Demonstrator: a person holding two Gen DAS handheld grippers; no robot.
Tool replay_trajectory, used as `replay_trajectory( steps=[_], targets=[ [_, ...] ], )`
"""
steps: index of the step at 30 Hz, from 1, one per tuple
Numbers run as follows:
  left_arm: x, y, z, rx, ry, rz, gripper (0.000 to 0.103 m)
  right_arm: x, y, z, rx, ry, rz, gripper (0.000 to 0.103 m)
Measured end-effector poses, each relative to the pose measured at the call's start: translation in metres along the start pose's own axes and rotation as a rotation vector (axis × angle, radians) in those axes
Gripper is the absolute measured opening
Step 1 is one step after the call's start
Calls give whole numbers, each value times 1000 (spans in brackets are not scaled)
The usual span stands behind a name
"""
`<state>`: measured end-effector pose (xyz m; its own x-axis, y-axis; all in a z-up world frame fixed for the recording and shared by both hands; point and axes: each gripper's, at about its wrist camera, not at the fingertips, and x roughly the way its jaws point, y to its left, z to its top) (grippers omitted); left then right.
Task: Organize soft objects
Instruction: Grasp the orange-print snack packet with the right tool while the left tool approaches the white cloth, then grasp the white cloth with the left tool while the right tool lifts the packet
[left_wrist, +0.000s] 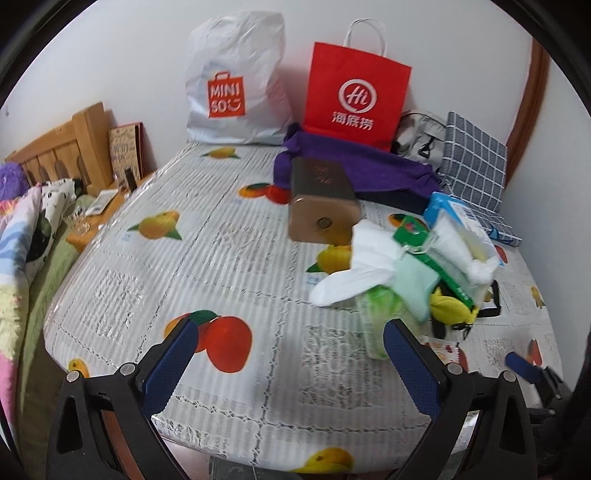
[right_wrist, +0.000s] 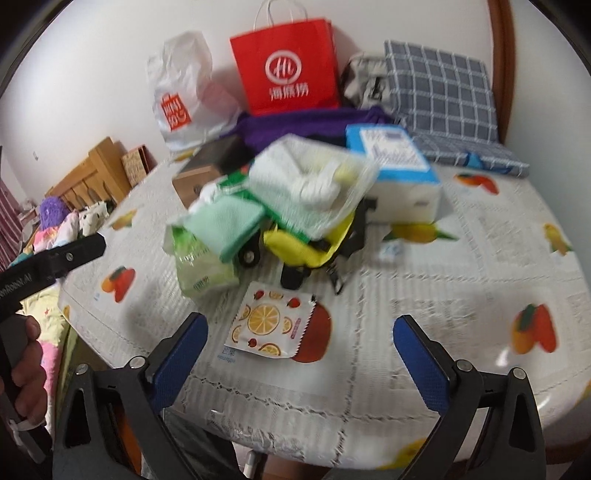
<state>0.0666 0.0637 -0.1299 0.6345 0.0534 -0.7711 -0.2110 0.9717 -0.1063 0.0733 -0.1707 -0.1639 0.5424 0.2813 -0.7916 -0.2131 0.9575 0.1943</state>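
Note:
A pile of soft things lies on the round table: a pale green cloth (right_wrist: 225, 221), a clear bag of white cloths (right_wrist: 317, 184), a green tissue pack (right_wrist: 203, 273), a yellow pouch (right_wrist: 303, 247) and a blue-and-white tissue pack (right_wrist: 399, 166). A flat orange-print sachet (right_wrist: 266, 325) lies in front. The pile also shows in the left wrist view (left_wrist: 417, 266) at right. My left gripper (left_wrist: 291, 347) is open and empty, left of the pile. My right gripper (right_wrist: 301, 343) is open and empty, over the sachet.
A tan box (left_wrist: 321, 199) lies behind the pile. A purple cloth (left_wrist: 354, 166), a red paper bag (left_wrist: 354, 96), a white Miniso bag (left_wrist: 232, 81), a grey bag (left_wrist: 417, 136) and a checked cushion (left_wrist: 472, 162) line the back. A bed (left_wrist: 22, 236) is at left.

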Motion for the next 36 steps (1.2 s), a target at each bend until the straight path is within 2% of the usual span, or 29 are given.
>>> replay_trajectory(
  steps=[6,10,19,22,24,29,36],
  targets=[
    [15,13,-1,-26,20,-5,100,39,8,-11,13,69,-20,94],
    [21,17,-4,-28,30,-12,100,45,23,-20,-67,37,-110,94],
    [33,19,-6,-27,54,-44,100,51,29,-23,-39,-21,-149,93],
    [36,23,-7,-35,61,-47,100,53,29,-18,-37,-45,-161,81],
    [38,24,-6,-39,66,-47,100,52,28,-17,-49,-58,-159,67],
    [42,25,-6,-45,74,-46,100,50,30,-18,-102,-72,-137,49],
    [44,19,-4,-37,78,-54,100,43,22,-23,-125,-85,-95,41]
  ],
)
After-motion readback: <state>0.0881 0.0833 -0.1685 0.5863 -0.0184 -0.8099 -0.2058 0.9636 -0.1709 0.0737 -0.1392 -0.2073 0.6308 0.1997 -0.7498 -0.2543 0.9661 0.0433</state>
